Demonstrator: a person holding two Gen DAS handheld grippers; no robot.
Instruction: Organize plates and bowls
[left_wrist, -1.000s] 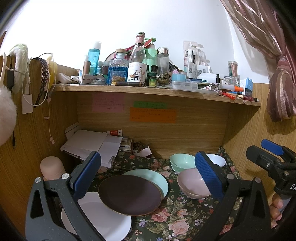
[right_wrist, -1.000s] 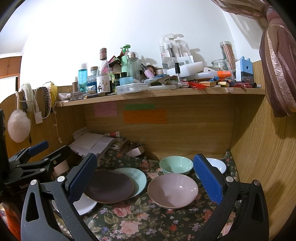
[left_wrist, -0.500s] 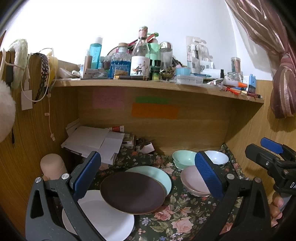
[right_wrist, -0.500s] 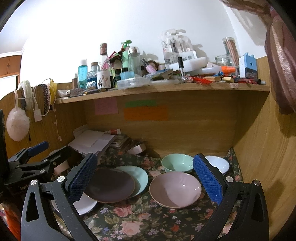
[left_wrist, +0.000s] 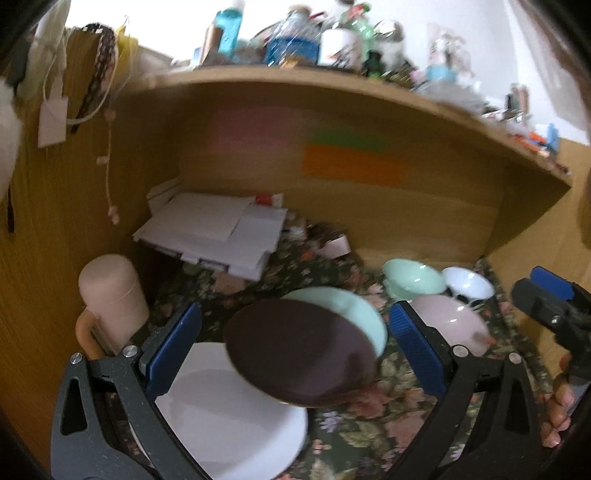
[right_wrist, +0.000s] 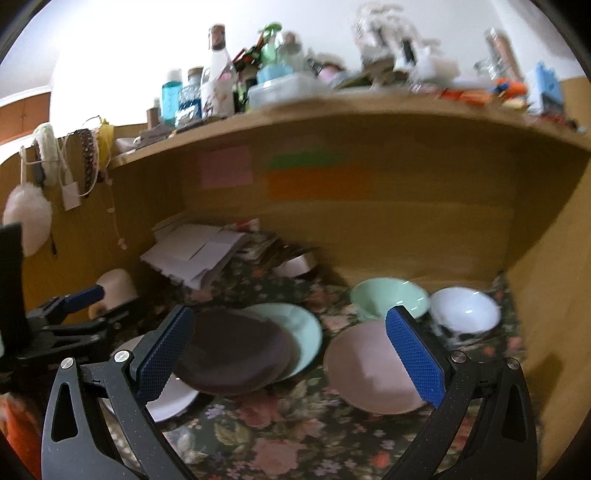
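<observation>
Fingers (left_wrist: 173, 347) wide above plate (left_wrist: 299, 354) rims

A: Dishes on the dark floral tablecloth (left_wrist: 373, 417)?

B: 3 plates overlapping: dark brown round plate (left_wrist: 295, 354) on top, mint-green round plate (left_wrist: 354, 314) behind it, white round plate (left_wrist: 229, 417) beneath at front left. 3 bowls at right: pale pink bowl (left_wrist: 450, 321), mint-green bowl (left_wrist: 412, 277), white bowl (left_wrist: 467, 282).

A: Grippers?

B: Left gripper (left_wrist: 295, 350), blue-padded jaws wide apart, nothing held. Right gripper (left_wrist: 554, 299) at right edge, fingers (left_wrist: 557, 410) beneath; jaw state unreadable.

A: Other?

B: Stacked white papers (left_wrist: 218, 230); pale pink lidded mug (left_wrist: 110, 295).
</observation>
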